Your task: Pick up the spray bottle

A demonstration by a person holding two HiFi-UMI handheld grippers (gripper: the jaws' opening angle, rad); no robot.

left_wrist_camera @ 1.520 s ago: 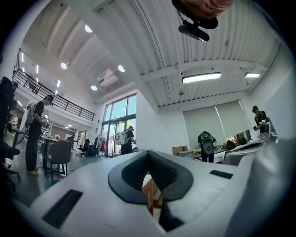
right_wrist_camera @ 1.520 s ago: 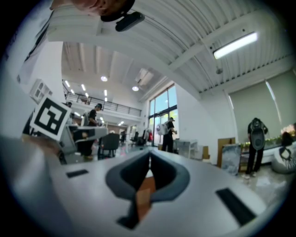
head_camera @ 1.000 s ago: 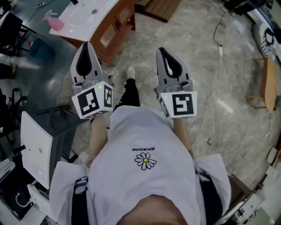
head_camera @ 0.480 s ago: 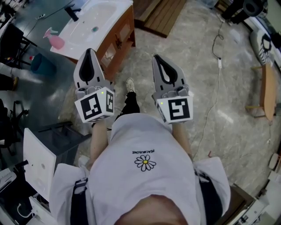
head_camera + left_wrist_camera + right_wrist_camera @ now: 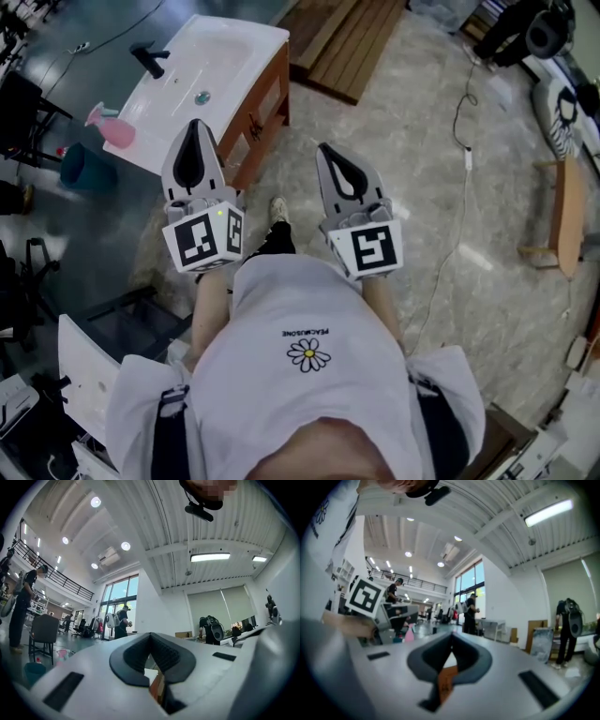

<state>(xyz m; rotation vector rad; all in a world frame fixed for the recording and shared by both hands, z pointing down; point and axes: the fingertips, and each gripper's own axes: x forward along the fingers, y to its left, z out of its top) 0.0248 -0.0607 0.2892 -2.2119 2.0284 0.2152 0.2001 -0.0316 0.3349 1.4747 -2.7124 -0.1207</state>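
The pink spray bottle [image 5: 112, 129] stands upright on the left end of a white washbasin top [image 5: 234, 42]. It also shows small and far off as the spray bottle [image 5: 409, 633] in the right gripper view, and as a faint pink spray bottle [image 5: 61, 654] in the left gripper view. My left gripper [image 5: 195, 127] is held out level over the floor, its tip just right of the bottle and apart from it. To its right, my right gripper [image 5: 328, 150] points the same way. Both are shut with nothing between the jaws.
The basin top rests on a wooden cabinet [image 5: 258, 117] and carries a black tap [image 5: 150, 58]. A teal bin [image 5: 82, 167] stands on the floor left of it. A wooden platform [image 5: 352, 47] lies behind, a cable [image 5: 461, 103] and a wooden bench [image 5: 565, 216] to the right.
Both grippers and the person have moved forward toward the washbasin. The basin and pink bottle now sit lower and closer in the head view. The jaws stayed shut.
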